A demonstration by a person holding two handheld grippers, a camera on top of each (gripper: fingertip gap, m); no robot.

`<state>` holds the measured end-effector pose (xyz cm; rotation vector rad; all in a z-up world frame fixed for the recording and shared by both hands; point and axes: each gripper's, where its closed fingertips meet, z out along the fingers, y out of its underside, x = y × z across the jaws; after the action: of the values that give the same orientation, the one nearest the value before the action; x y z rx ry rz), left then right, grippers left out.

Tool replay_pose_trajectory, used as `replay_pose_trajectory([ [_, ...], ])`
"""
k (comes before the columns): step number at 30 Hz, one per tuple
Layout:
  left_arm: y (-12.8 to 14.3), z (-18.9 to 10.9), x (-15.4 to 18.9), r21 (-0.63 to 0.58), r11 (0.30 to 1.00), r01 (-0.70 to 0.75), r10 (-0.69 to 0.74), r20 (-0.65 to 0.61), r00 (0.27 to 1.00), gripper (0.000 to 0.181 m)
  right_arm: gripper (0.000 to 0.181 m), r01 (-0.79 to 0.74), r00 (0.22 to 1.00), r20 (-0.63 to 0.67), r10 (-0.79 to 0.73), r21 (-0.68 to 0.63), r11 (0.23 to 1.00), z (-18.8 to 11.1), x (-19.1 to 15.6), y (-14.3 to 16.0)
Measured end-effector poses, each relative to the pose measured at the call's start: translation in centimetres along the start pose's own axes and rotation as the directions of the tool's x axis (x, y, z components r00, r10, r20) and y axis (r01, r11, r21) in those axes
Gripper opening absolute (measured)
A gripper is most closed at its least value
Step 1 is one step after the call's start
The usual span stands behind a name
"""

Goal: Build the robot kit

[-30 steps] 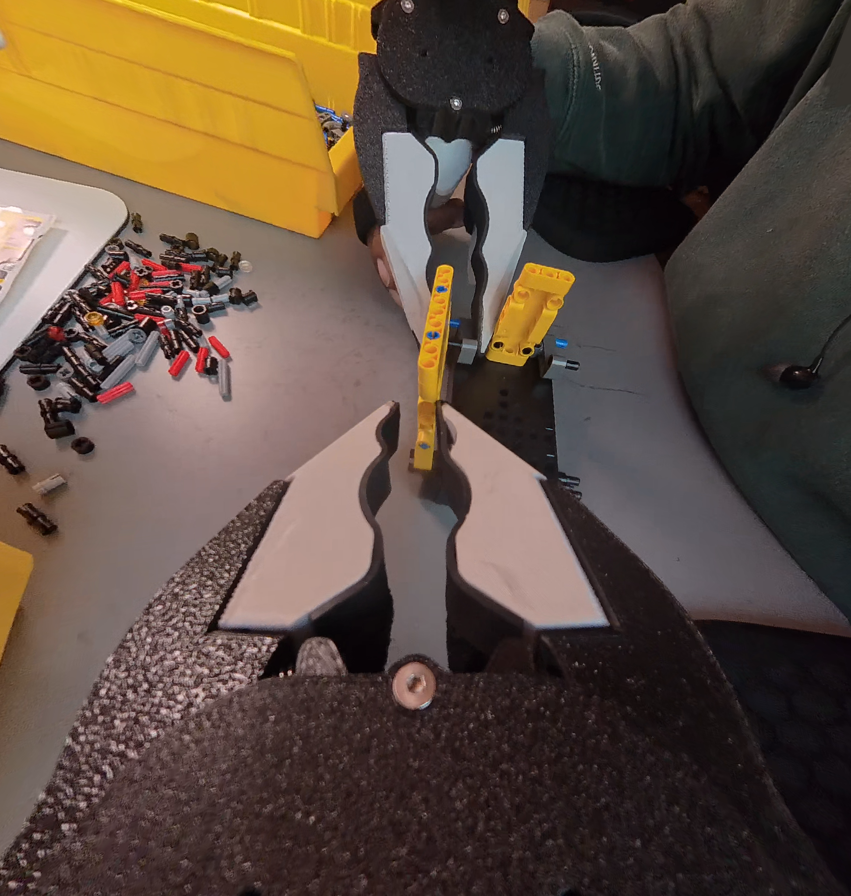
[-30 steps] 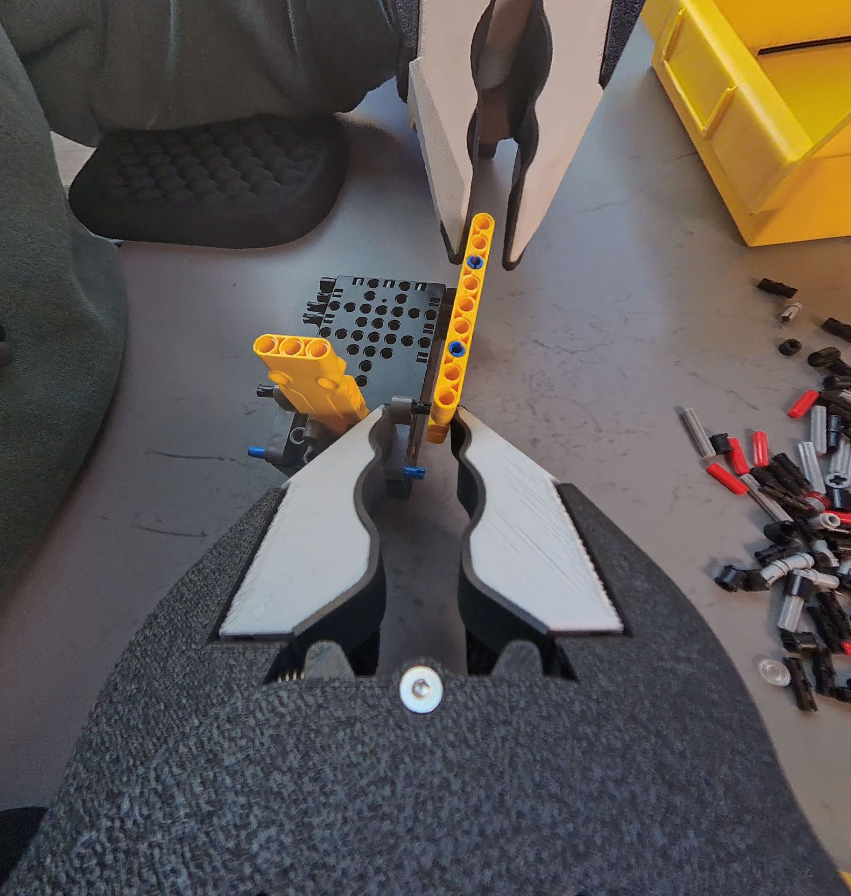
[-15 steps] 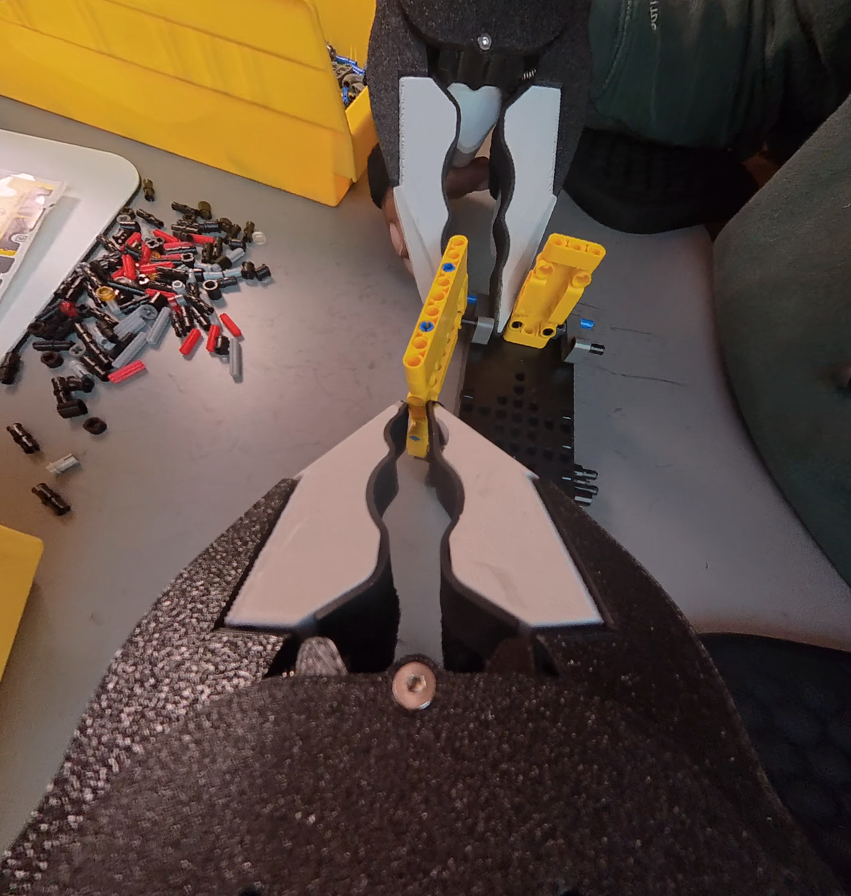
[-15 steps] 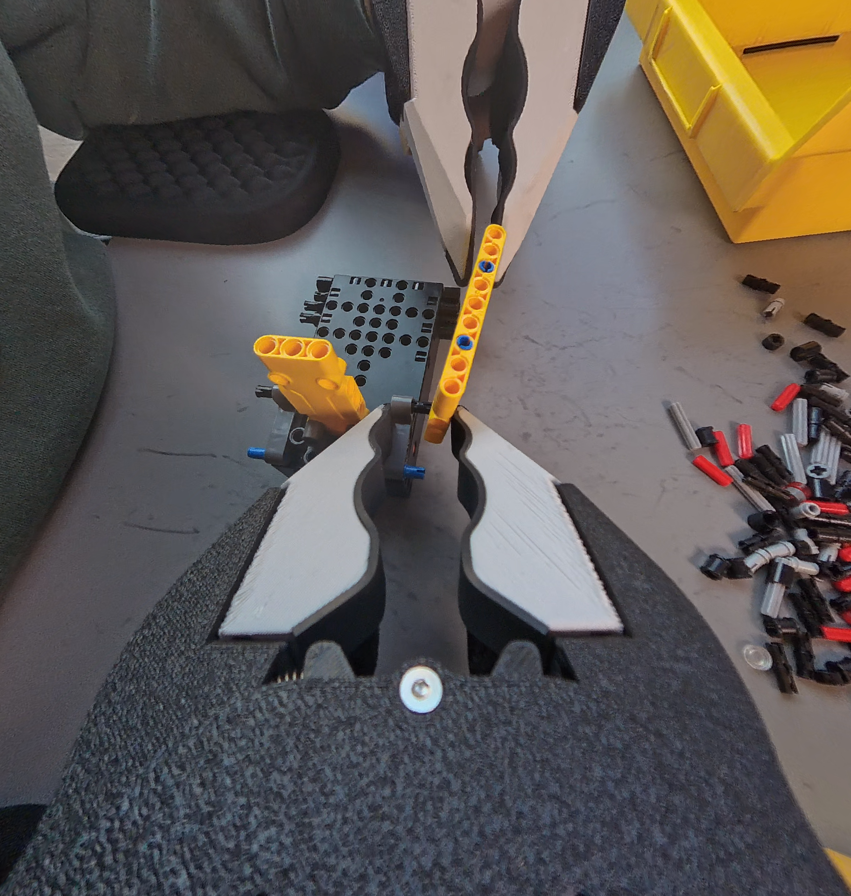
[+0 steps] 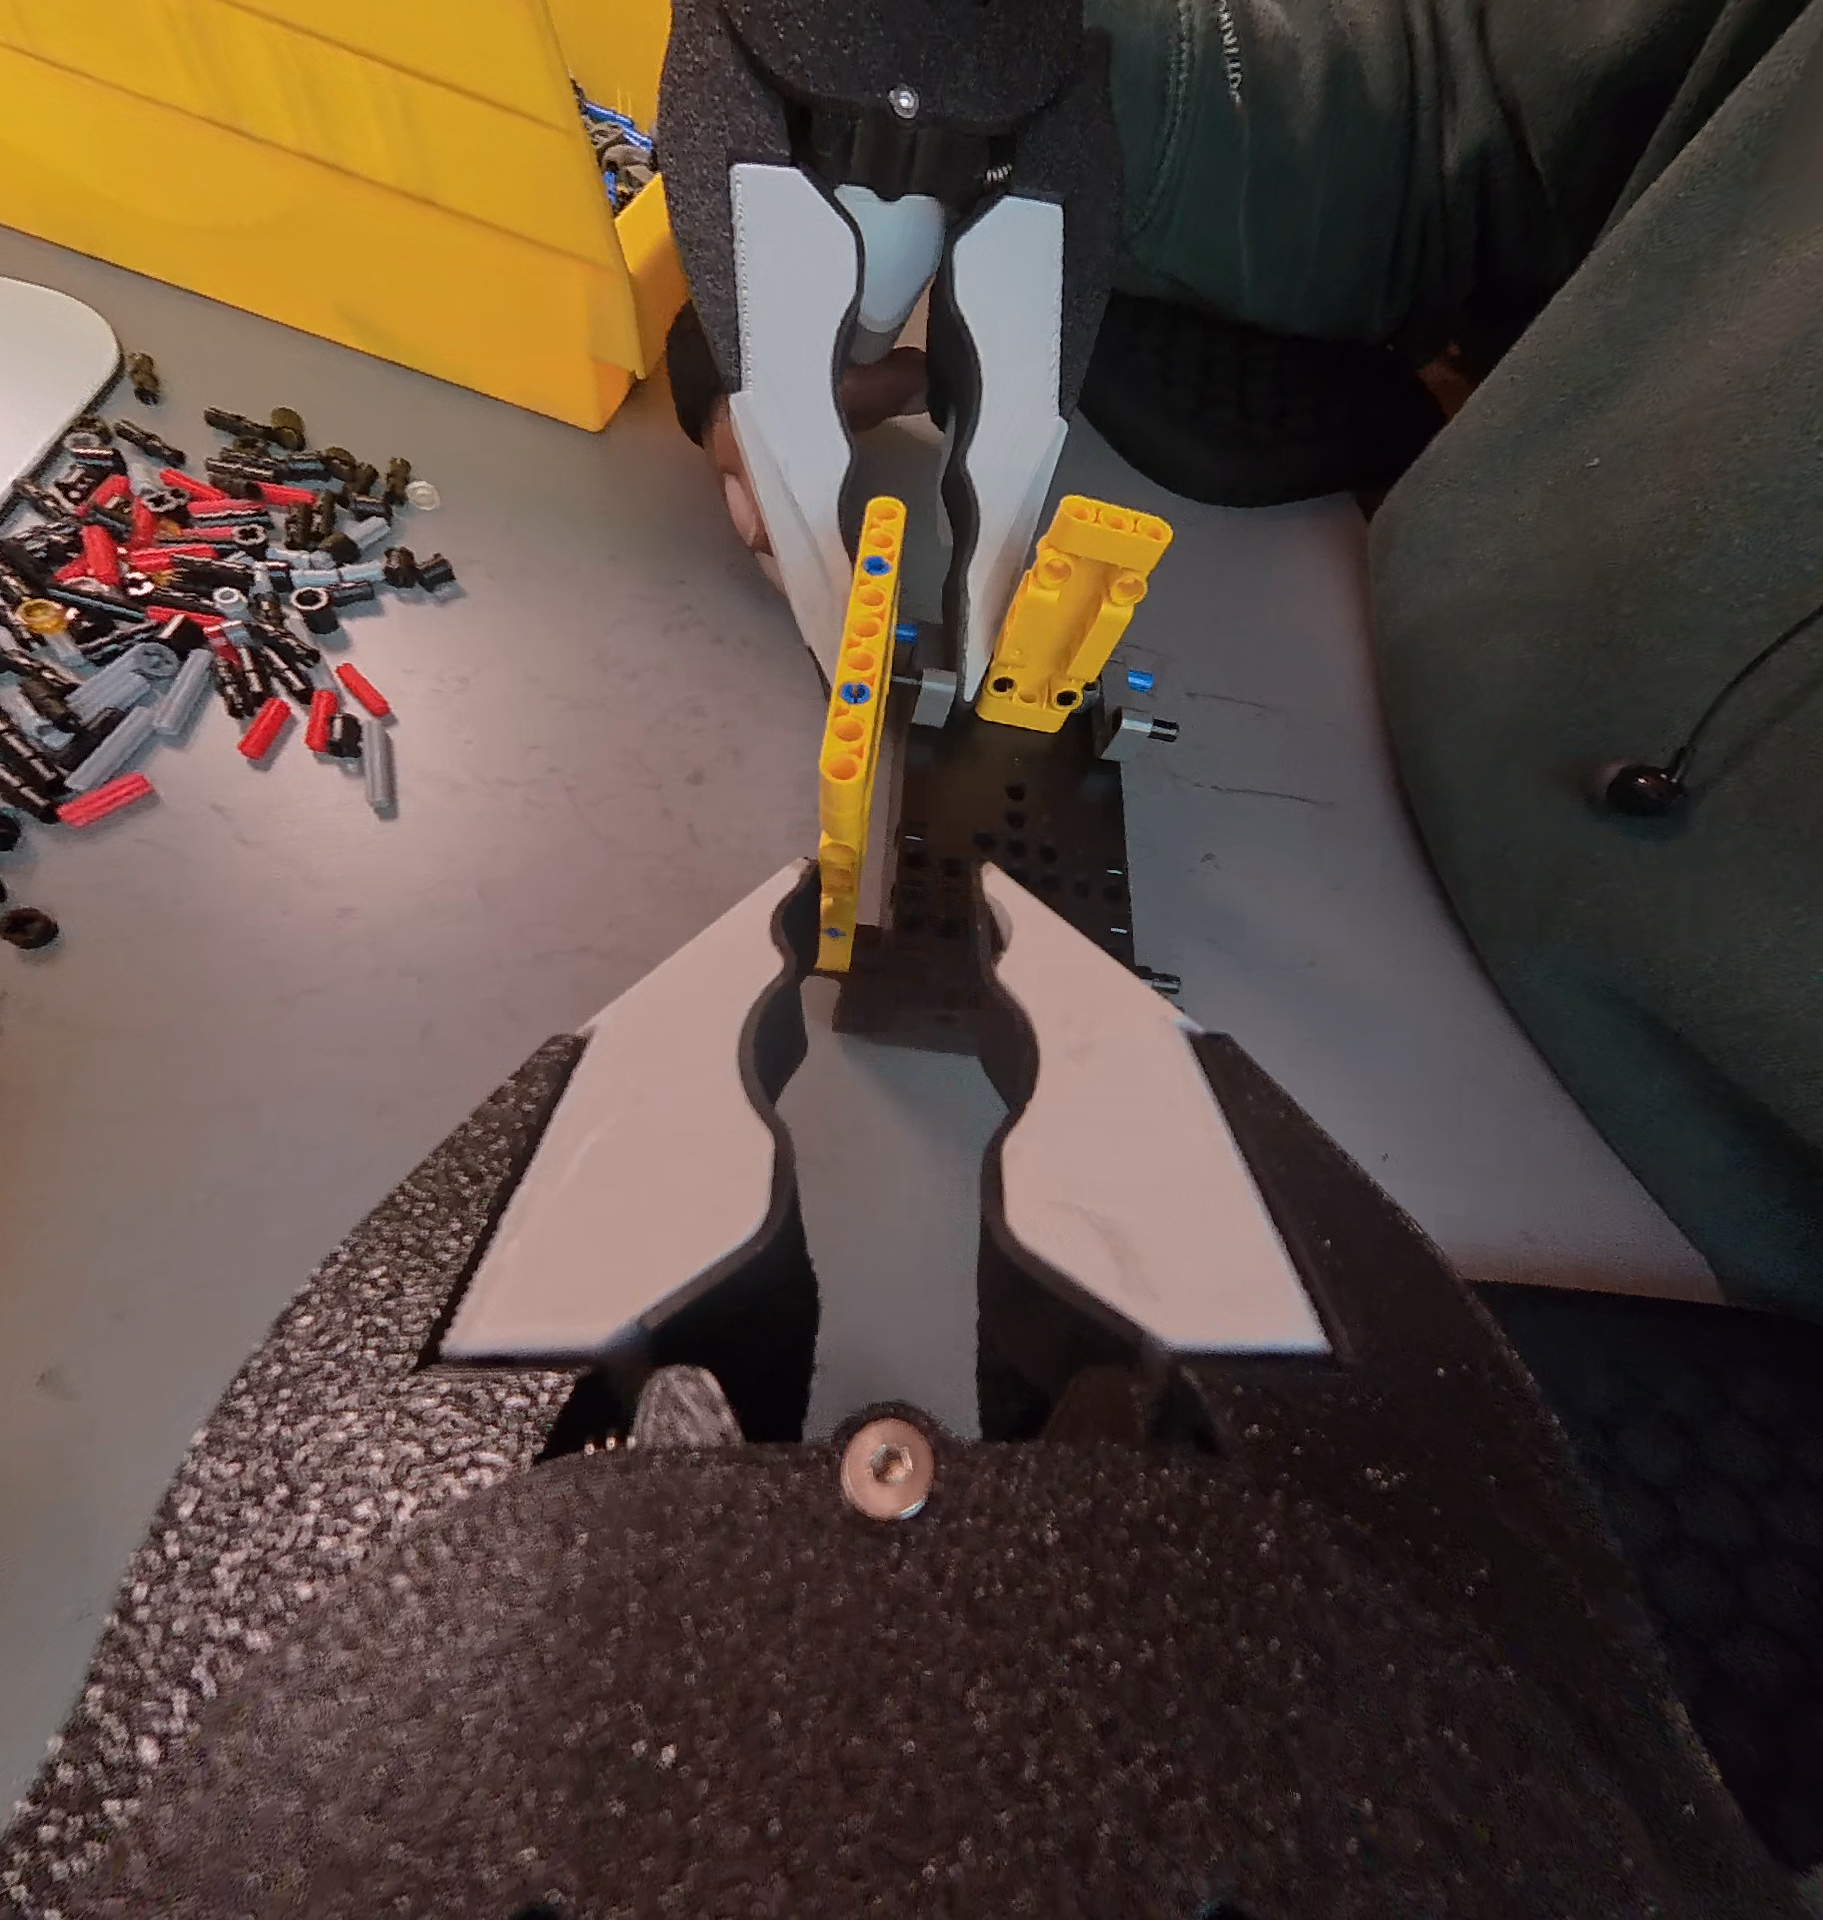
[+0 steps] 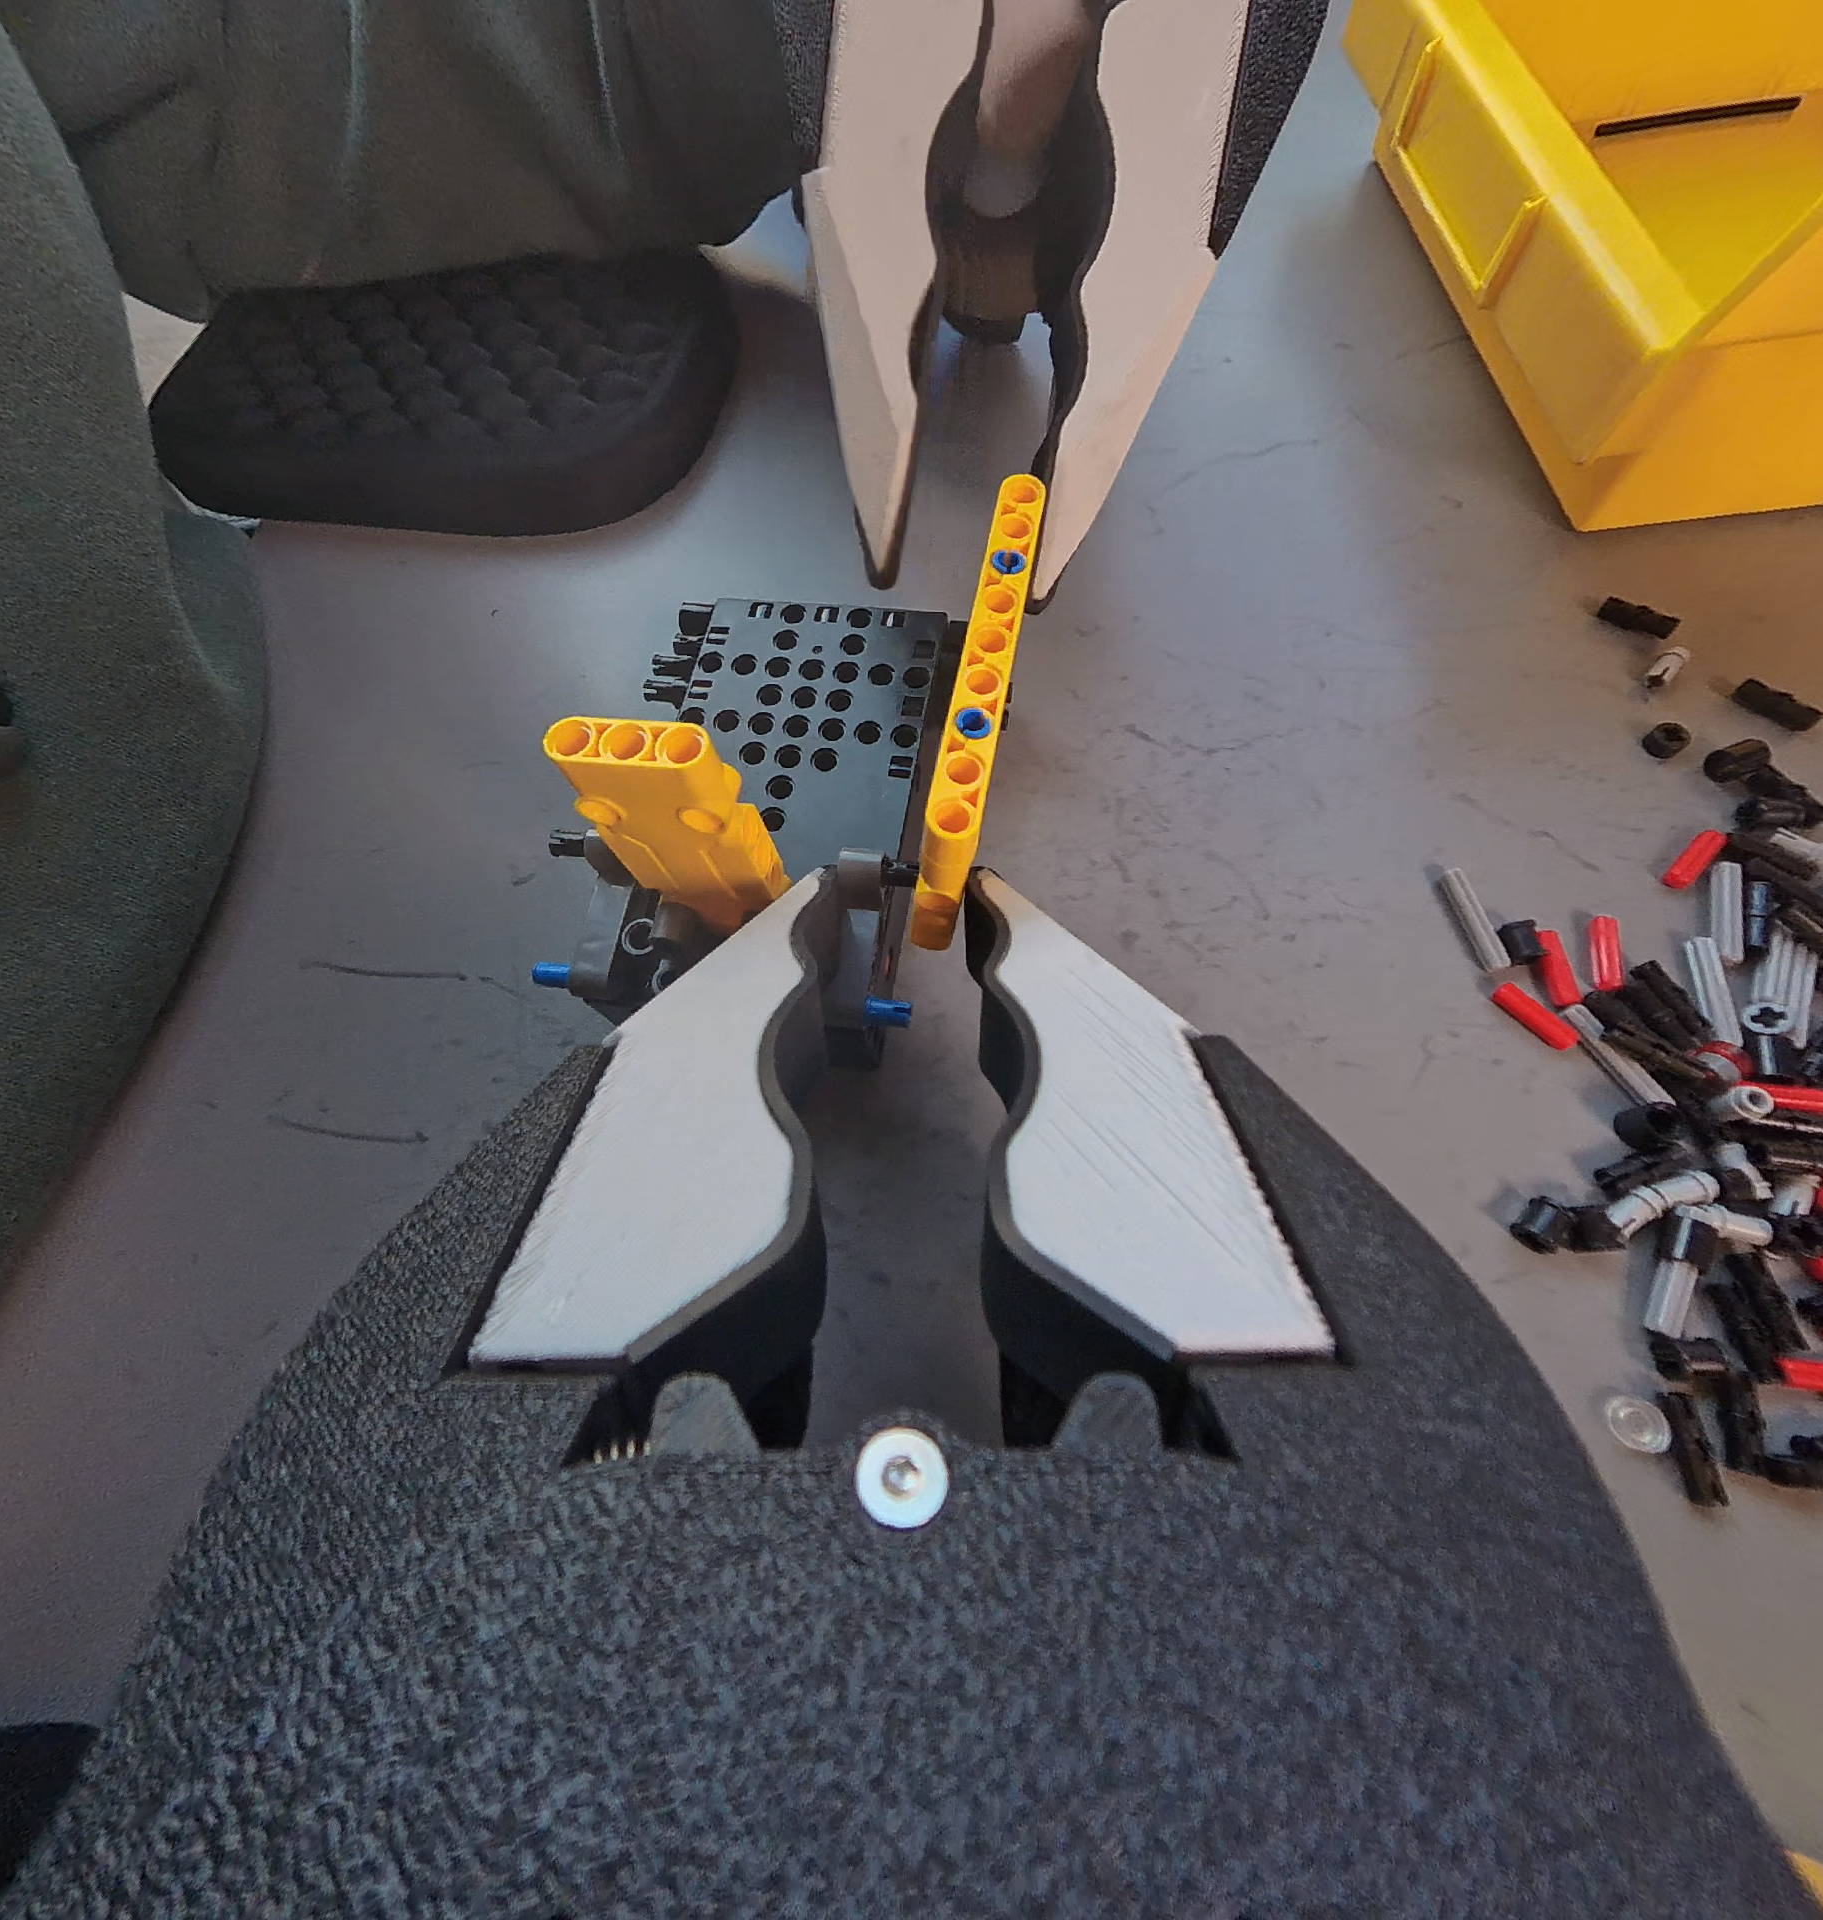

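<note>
Only rightward: black plate's (image 6: 813,717) holes, yellow beam (image 6: 974,717).

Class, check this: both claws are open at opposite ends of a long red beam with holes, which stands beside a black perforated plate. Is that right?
One thing is wrong: the beam is yellow, not red, as the right wrist view shows. The rest holds: the left claw and right claw are open at its opposite ends, and it stands beside the black perforated plate.
</note>
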<state>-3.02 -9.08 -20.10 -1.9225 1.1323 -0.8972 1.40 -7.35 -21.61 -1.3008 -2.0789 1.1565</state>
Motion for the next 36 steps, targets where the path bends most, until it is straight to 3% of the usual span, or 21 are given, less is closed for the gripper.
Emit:
replay_pose_trajectory([
  [5, 1.2, 0.3, 0.7, -0.072, 0.997, -0.038, 0.036, -0.017, 0.999, 0.044, 0.023, 0.025, 1.000, 0.008, -0.026, 0.001, 1.000, 0.0, -0.3, -0.1],
  [8, 2.3, 0.9, 0.6, -0.143, 0.987, -0.071, 0.072, 0.001, 0.997, 0.035, 0.023, 0.031, 0.999, 0.014, -0.031, -0.001, 1.000, 0.1, -0.3, -0.1],
  [20, 2.5, 0.9, 1.3, -0.144, 0.983, -0.110, 0.114, 0.023, 0.993, 0.035, 0.023, -0.004, 0.999, 0.035, 0.004, 0.002, 1.000, 0.2, -0.7, 0.0],
  [22, 2.7, 0.9, 1.7, -0.151, 0.983, -0.108, 0.110, 0.009, 0.994, 0.046, 0.023, -0.003, 0.999, 0.054, 0.003, -0.002, 1.000, 0.4, -1.0, -0.1],
  [24, 2.9, 1.0, 2.9, -0.160, 0.983, -0.089, 0.082, -0.045, 0.996, 0.074, 0.023, -0.001, 0.998, 0.062, 0.002, -0.008, 1.000, 0.6, -1.3, -0.2],
  [30, 3.0, 1.0, 3.9, -0.187, 0.980, -0.065, 0.059, -0.041, 0.997, 0.086, 0.023, 0.019, 0.999, 0.042, -0.018, -0.027, 0.999, 0.7, -1.3, -0.3],
  [33, 3.3, 1.3, 4.3, -0.234, 0.969, -0.077, 0.082, 0.008, 0.997, 0.101, 0.022, 0.022, 0.999, 0.035, -0.020, -0.032, 0.999, 0.6, -1.4, -0.3],
  [36, 3.6, 1.7, 4.2, -0.264, 0.961, -0.087, 0.112, 0.081, 0.990, 0.101, 0.023, 0.016, 0.999, 0.040, -0.015, -0.029, 0.999, 0.7, -1.4, -0.3],
])
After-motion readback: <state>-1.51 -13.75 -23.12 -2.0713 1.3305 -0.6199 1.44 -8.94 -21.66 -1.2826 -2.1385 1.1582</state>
